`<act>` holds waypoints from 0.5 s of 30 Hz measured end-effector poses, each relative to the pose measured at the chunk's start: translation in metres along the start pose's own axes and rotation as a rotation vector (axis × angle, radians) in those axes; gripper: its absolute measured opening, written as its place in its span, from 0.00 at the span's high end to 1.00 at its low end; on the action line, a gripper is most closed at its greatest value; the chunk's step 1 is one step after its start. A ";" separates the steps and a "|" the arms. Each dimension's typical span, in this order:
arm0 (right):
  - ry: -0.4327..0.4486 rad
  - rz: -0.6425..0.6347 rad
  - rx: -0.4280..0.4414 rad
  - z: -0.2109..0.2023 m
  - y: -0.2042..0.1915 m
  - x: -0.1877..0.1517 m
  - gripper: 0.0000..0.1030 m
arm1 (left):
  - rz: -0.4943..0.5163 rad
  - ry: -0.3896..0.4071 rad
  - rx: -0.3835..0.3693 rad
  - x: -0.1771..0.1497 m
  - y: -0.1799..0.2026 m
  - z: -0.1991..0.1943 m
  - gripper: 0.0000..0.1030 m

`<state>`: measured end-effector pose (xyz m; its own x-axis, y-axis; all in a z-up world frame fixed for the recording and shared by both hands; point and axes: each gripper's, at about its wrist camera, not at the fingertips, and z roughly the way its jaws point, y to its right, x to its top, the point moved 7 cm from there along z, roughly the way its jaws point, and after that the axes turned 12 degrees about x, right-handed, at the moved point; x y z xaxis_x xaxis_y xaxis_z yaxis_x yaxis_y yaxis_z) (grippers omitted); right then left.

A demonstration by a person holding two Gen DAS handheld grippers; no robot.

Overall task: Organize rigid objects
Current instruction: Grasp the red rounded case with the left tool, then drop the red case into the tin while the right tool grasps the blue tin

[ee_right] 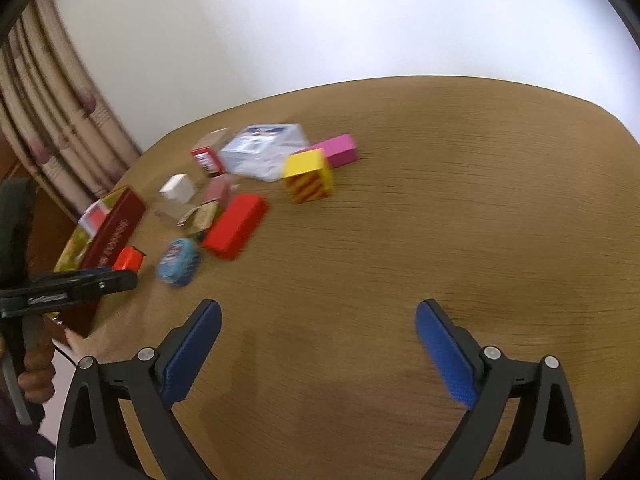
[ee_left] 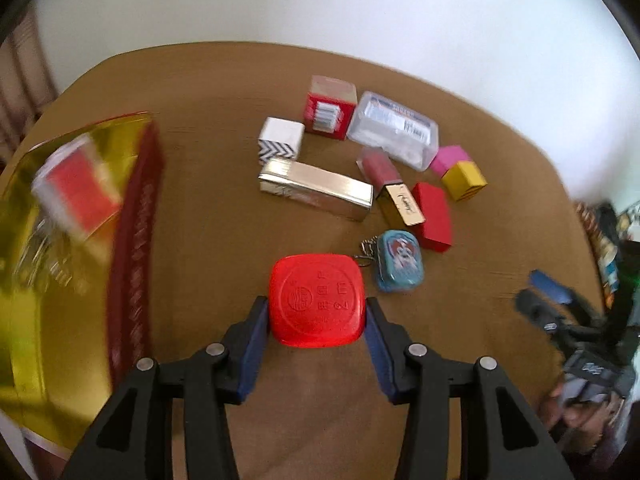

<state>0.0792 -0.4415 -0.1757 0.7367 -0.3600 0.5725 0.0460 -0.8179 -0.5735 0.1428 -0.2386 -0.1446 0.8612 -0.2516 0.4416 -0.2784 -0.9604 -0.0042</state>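
We have the left gripper (ee_left: pixel 316 312) clenched on a red square embossed lid-like box (ee_left: pixel 317 300), 1 blue pad (ee_left: pixel 256 344) pressing each side, above the brown wooden table (ee_left: pixel 208 216). To its left stands a large tray with a gold lining and dark red printed wall (ee_left: pixel 134 248); a red-and-white carton (ee_left: pixel 76 196) lies inside it, blurred.

Just beyond the red box sits a blue oval keychain tin (ee_left: pixel 399 261), its chain toward the box. Past that, the remaining items cluster together: a long silver box (ee_left: pixel 316 189), a white box with black chevrons (ee_left: pixel 281 138), a red battery pack (ee_left: pixel 329 109), a clear plastic container (ee_left: pixel 393 129), a dark red lipstick-like tube (ee_left: pixel 380 168), a gold box with a script label (ee_left: pixel 401 205), a red rectangular box (ee_left: pixel 434 216), a pink block (ee_left: pixel 451 158) and a yellow cube (ee_left: pixel 464 180) touching it.

Our right gripper (ee_right: pixel 318 320) hangs released, fingers wide apart over bare tabletop, well away from the cluster. From the right wrist view, the yellow cube (ee_right: pixel 308 176) shows red-striped sides, and the left gripper (ee_right: pixel 120 270) appears at the left edge beside the tray (ee_right: pixel 116 228).
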 end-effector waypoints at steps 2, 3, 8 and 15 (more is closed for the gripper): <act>-0.016 -0.028 0.025 0.007 -0.022 0.002 0.06 | -0.026 0.037 0.005 -0.003 -0.011 -0.021 0.54; -0.027 -0.040 0.045 0.012 -0.035 0.004 0.06 | -0.037 0.057 0.003 -0.005 -0.016 -0.031 0.54; -0.065 -0.085 0.079 0.043 -0.082 0.015 0.06 | -0.098 0.117 0.068 -0.006 -0.053 -0.069 0.54; -0.153 -0.017 0.049 0.086 -0.086 0.022 0.44 | -0.219 0.121 0.129 -0.016 -0.121 -0.083 0.54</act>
<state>0.1491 -0.3405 -0.1641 0.8294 -0.2711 0.4885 0.0891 -0.7990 -0.5947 0.1272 -0.1082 -0.0769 0.8355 -0.0276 0.5488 -0.0283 -0.9996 -0.0072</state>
